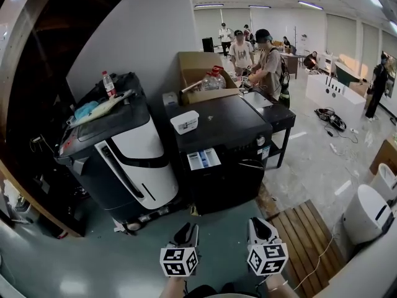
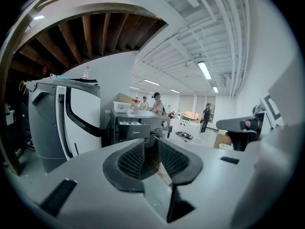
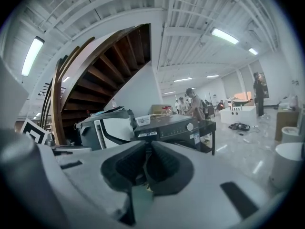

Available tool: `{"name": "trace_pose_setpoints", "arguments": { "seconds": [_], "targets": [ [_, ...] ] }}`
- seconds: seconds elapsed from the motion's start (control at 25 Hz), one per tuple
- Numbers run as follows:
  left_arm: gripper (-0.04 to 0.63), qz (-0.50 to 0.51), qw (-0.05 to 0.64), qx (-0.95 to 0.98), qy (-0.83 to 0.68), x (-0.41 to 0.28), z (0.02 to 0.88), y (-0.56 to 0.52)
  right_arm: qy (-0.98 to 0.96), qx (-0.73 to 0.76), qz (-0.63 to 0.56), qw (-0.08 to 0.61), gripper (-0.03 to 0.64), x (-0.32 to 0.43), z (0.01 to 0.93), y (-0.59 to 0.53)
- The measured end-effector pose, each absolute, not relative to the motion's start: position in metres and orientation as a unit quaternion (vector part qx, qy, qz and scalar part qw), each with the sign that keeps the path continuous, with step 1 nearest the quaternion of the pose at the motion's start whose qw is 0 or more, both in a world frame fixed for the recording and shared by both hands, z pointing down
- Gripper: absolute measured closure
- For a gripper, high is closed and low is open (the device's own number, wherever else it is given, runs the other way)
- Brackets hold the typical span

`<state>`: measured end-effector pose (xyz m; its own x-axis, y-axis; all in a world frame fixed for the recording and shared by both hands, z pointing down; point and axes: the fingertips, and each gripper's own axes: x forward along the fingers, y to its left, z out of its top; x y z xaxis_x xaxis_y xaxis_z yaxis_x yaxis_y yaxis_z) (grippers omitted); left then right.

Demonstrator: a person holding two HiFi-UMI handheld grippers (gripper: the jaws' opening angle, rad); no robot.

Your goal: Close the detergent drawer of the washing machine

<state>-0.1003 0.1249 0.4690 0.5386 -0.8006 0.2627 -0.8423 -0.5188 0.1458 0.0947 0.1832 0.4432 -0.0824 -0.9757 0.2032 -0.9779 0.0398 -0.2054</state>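
A black front-loading washing machine [image 1: 223, 148] stands in the middle of the head view. Its detergent drawer [image 1: 203, 159] is pulled out at the top left of its front. Both grippers hover low over the floor, well short of the machine. The left gripper [image 1: 187, 230] is open with a narrow gap between its pads and nothing in it. The right gripper [image 1: 259, 223] is shut and empty. From the left gripper [image 2: 151, 157], the drawer [image 2: 129, 130] shows straight ahead. Past the right gripper [image 3: 147, 163], the washing machine [image 3: 169, 126] sits beyond the closed jaws.
A grey-and-white machine [image 1: 127, 154] stands left of the washer, with a bottle [image 1: 109, 84] and clutter on top. A white box [image 1: 185, 121] rests on the washer. A cardboard box [image 1: 201, 73] and people [image 1: 267, 61] are behind. A wooden pallet [image 1: 304, 228] and a white bin [image 1: 366, 213] are right.
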Motion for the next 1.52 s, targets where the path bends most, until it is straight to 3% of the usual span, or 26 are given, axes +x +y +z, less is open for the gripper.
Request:
{"name": "trace_pose_setpoints", "arguments": {
  "seconds": [0.28, 0.68, 1.52],
  "targets": [
    [0.469, 0.088, 0.141, 0.859, -0.484, -0.103, 0.479, 0.127, -0.726, 0.668, 0.162, 0.015, 0.549, 0.096, 0.455, 0.183],
    [0.449, 0.094, 0.158, 0.852, -0.49, -0.11, 0.493, 0.1, -0.731, 0.657, 0.181, 0.03, 0.548, 0.087, 0.469, 0.151],
    [0.437, 0.1, 0.183, 0.85, -0.483, -0.107, 0.517, -0.106, -0.717, 0.663, 0.204, 0.072, 0.548, 0.095, 0.495, -0.053]
  ]
}}
